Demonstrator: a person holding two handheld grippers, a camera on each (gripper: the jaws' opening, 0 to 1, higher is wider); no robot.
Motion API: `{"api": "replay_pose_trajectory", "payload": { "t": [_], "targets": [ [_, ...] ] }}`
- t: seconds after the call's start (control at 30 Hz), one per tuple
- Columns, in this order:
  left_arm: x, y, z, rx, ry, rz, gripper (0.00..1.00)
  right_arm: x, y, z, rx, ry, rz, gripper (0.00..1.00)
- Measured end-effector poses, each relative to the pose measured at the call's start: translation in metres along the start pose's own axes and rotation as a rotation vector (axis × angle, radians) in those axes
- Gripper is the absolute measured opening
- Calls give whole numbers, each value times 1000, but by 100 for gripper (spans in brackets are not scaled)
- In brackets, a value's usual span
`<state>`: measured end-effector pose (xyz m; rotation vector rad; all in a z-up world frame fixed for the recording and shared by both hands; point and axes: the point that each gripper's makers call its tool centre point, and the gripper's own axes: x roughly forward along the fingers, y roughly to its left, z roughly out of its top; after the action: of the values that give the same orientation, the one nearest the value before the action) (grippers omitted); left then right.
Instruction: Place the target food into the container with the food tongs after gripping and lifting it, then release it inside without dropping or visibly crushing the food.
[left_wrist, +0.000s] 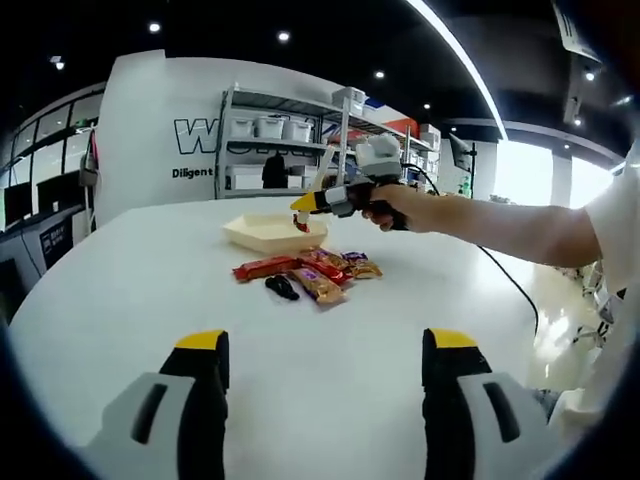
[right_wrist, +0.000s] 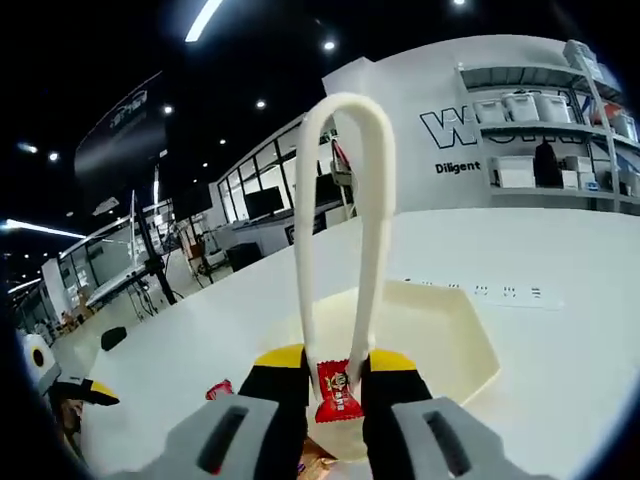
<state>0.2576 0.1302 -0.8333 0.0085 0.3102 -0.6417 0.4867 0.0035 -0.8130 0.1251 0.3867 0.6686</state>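
Note:
My right gripper (right_wrist: 335, 360) is shut on white food tongs (right_wrist: 340, 200), whose arms pinch a small red snack packet (right_wrist: 338, 392). The packet hangs over the near side of a cream paper tray (right_wrist: 450, 340). In the left gripper view a hand holds that right gripper (left_wrist: 318, 203) above the tray (left_wrist: 262, 233). Just in front of the tray lies a pile of wrapped snacks (left_wrist: 318, 270) and a small black piece (left_wrist: 282, 288). My left gripper (left_wrist: 325, 345) is open and holds nothing, low over the white table (left_wrist: 120, 290), well short of the snacks.
A person's arm (left_wrist: 500, 228) reaches in from the right, and a black cable (left_wrist: 512, 285) trails over the table's right side. A metal shelf rack (left_wrist: 290, 140) with bins stands behind the table. Desks and monitors (right_wrist: 250, 210) stand beyond the table's far edge.

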Motion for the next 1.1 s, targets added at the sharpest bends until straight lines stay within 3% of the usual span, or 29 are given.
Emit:
{"api": "replay_pose_trajectory", "payload": {
  "t": [0.33, 0.53, 0.83, 1.1],
  "targets": [
    [-1, 10, -5, 0, 12, 27, 78, 11, -11, -18, -7, 32, -35, 13],
    [-1, 13, -6, -7, 16, 29, 78, 18, -31, -11, -2, 1, -80, 13],
    [-1, 14, -7, -1, 18, 32, 78, 25, -37, -6, -32, -10, -112, 16],
    [1, 11, -6, -7, 13, 25, 78, 24, -32, -6, -14, -4, -86, 18]
  ]
}}
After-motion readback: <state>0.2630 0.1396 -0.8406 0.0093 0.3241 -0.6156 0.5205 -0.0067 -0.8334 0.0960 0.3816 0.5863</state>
